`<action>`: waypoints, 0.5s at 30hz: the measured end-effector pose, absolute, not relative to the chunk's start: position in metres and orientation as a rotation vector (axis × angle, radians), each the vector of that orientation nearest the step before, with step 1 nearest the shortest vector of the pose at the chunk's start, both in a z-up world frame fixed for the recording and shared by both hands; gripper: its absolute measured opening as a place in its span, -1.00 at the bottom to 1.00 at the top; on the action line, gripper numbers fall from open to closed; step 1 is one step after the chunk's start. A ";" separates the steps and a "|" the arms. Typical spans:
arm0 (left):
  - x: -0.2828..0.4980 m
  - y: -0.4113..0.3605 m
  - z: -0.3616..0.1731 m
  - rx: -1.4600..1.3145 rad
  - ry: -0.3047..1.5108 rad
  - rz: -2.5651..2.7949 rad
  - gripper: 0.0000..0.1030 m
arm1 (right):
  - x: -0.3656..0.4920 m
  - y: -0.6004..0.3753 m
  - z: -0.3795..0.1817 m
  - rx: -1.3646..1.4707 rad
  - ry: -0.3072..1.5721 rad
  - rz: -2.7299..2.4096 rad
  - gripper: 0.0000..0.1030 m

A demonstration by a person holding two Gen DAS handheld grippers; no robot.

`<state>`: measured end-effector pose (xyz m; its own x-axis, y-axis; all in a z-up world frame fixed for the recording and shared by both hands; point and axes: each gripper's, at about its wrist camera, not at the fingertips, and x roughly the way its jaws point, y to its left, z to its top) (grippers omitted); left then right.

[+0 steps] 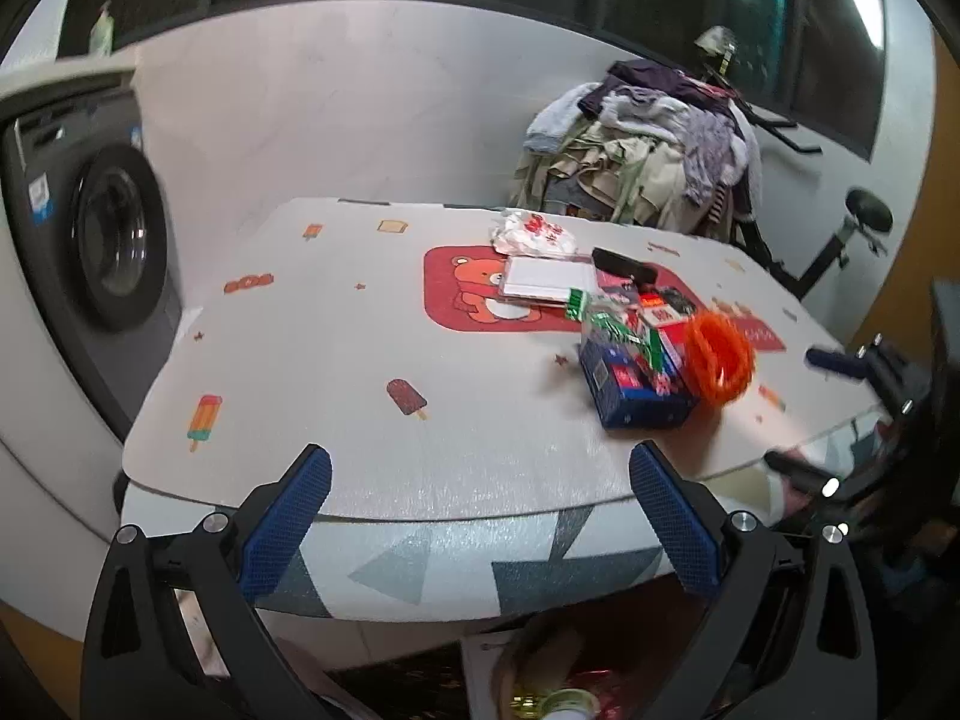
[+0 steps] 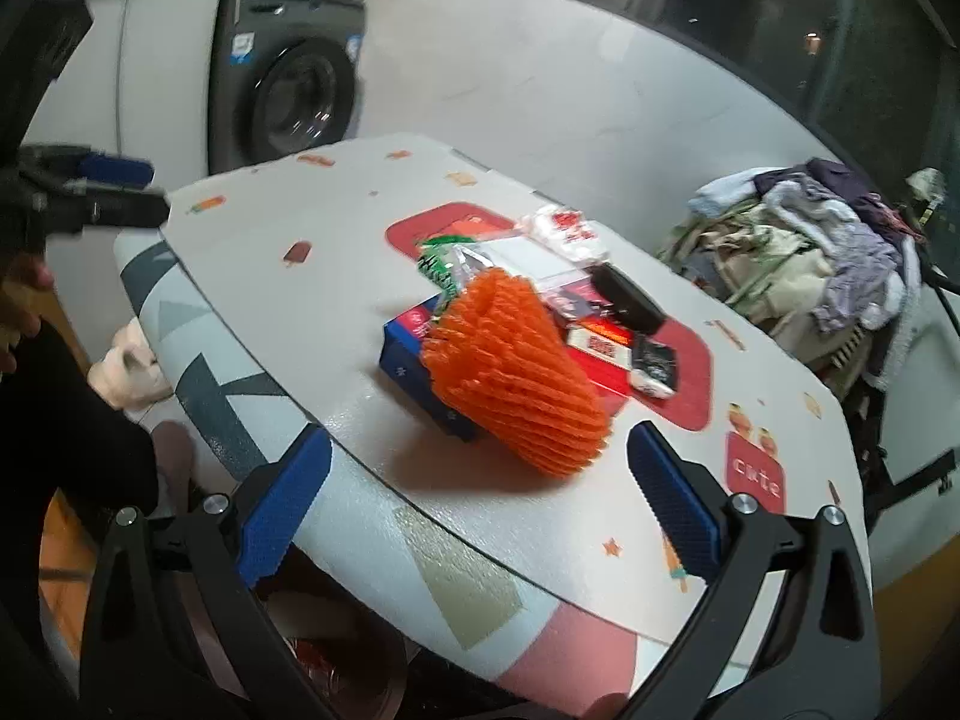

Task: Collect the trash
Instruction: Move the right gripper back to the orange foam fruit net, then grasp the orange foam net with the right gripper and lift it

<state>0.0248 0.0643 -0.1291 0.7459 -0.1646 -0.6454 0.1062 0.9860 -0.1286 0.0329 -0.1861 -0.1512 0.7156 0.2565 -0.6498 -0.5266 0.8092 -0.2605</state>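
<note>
My finger pads [image 2: 672, 510] are blue. In the middle, a bright orange net [image 2: 516, 372] lies on a dark blue box [image 2: 405, 354]. The white table [image 1: 336, 324] has ice-lolly pictures.

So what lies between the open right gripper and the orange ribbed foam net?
Only bare tabletop, in the right wrist view, separates the right gripper from the orange ribbed foam net.

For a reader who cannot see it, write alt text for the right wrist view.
Open blue-padded tongs face an orange foam fruit net lying against a blue box on a patterned table. Wrappers and small packets clutter behind; a washing machine stands beyond.
</note>
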 end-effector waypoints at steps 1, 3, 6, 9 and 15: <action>0.027 0.066 -0.127 -0.100 0.719 -0.149 0.89 | 0.035 -0.183 -0.153 -0.478 0.626 0.425 0.89; 0.032 0.070 -0.125 -0.125 0.729 -0.147 0.89 | 0.041 -0.178 -0.158 -0.527 0.610 0.379 0.89; 0.039 0.073 -0.124 -0.139 0.752 -0.152 0.89 | 0.052 -0.176 -0.163 -0.533 0.623 0.380 0.89; 0.048 0.075 -0.125 -0.172 0.777 -0.180 0.89 | 0.063 -0.173 -0.167 -0.550 0.629 0.378 0.89; 0.070 0.069 -0.127 -0.208 0.818 -0.242 0.89 | 0.082 -0.169 -0.170 -0.564 0.633 0.411 0.89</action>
<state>0.0698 0.0688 -0.1272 0.6593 -0.2918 -0.6930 0.1323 0.9523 -0.2751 0.0823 -0.1691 -0.1701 0.7359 0.1869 -0.6507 -0.5181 0.7742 -0.3636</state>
